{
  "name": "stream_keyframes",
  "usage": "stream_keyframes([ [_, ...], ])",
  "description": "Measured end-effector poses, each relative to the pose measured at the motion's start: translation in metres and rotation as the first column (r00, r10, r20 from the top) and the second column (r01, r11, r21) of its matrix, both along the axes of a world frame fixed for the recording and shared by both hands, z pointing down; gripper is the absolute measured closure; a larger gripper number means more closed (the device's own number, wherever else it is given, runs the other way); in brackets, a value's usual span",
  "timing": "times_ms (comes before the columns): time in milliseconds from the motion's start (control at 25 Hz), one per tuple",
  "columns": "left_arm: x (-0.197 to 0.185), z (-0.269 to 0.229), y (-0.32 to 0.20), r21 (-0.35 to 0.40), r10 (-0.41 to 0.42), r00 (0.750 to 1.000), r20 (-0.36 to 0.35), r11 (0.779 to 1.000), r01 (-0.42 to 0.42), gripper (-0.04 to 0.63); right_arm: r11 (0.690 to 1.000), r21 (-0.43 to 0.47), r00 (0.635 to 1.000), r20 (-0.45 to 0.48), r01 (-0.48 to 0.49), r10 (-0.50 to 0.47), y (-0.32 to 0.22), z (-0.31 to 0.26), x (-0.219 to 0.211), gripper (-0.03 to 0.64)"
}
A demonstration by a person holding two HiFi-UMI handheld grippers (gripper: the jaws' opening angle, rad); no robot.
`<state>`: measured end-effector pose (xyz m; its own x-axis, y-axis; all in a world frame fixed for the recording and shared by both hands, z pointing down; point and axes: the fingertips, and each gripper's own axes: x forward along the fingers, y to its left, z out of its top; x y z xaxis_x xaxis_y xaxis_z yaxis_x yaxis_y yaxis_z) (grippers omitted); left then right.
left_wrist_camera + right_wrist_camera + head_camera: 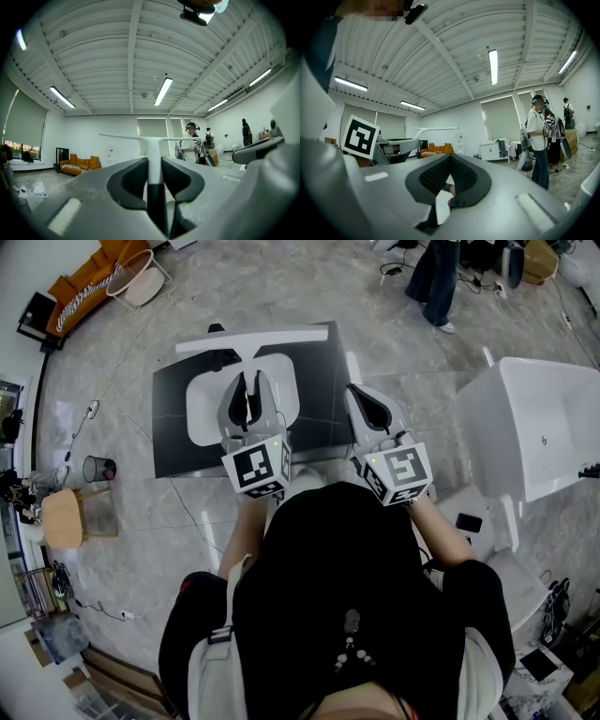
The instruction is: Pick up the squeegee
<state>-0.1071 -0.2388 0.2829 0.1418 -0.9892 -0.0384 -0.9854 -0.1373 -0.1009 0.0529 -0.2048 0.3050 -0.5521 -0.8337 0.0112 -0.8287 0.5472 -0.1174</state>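
One squeegee [281,337] pinched by left hand-held gripper [250,388] over the bench [173,423]; pickup looks done. Right hand-held gripper [365,399] pressed together, empty.

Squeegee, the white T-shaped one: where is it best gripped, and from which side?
Grip the white T-shaped squeegee on its straight handle, below the crossbar, coming from the handle's free end. The handle is slim enough for the fingers to clamp from both sides, and the wide bar stays clear ahead. The left gripper holds it so.
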Motion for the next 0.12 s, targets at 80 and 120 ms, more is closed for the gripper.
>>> stream_keyframes([
  [80, -0.0002, 0.0009, -0.0004, -0.003, 0.005, 1.000, 0.001, 1.000, -0.005, 0.497, 1.000, -0.003, 1.000, 0.001, -0.002, 0.002, -0.0005, 0.0004, -0.0004, 0.617],
  [120, -0.0004, 0.0013, -0.0005, -0.005, 0.006, 1.000, 0.002, 1.000, -0.006, 0.497, 1.000, -0.004, 1.000, 0.001, -0.002, 0.002, -0.0007, 0.0005, -0.0006, 0.617],
])
